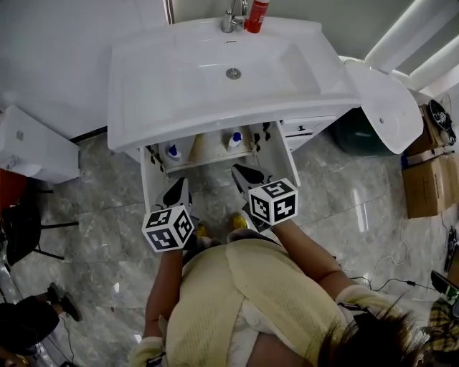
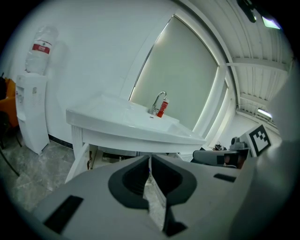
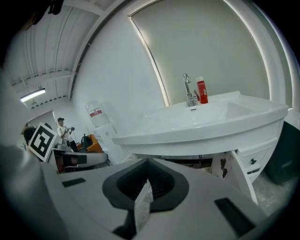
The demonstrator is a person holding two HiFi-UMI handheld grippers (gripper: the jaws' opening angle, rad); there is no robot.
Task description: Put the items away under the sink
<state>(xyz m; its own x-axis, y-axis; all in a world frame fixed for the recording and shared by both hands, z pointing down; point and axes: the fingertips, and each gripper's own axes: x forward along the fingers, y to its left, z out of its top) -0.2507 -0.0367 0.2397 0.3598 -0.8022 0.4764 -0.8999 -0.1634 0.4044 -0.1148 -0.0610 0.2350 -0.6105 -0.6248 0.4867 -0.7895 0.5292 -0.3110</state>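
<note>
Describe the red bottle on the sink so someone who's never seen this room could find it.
Find the white sink, then the chrome faucet at its back edge. The red bottle stands upright just right of it, the only red thing there; the bottles in the open cabinet below are white with blue caps.

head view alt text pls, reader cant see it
Seen from above, a person holds the left gripper and right gripper, both shut and empty, toward the open cabinet under a white sink. Two white bottles stand on its shelf; a red bottle stands by the faucet.
</note>
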